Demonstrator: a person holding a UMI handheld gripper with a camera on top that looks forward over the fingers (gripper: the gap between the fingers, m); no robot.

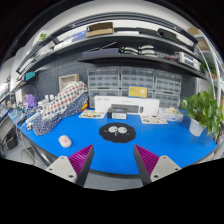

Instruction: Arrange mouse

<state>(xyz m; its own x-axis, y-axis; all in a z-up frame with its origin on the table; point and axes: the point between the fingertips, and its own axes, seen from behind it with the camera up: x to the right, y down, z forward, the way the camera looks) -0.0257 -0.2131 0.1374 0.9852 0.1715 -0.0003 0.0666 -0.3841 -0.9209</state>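
Observation:
A small pinkish mouse (65, 141) lies on the blue table cover (150, 138), ahead and to the left of my left finger. A round black mat (118, 132) lies farther ahead, centred between the fingers, with two pale items on it. My gripper (113, 160) is open and empty, held above the table's near edge. Its magenta pads (82, 156) show on both fingers, wide apart, with nothing between them.
A person in a checked sleeve (58, 104) sits at the far left of the table. A white device (118, 107) stands at the back. A green plant (204, 110) stands at the right. Shelves with boxes (140, 45) run above.

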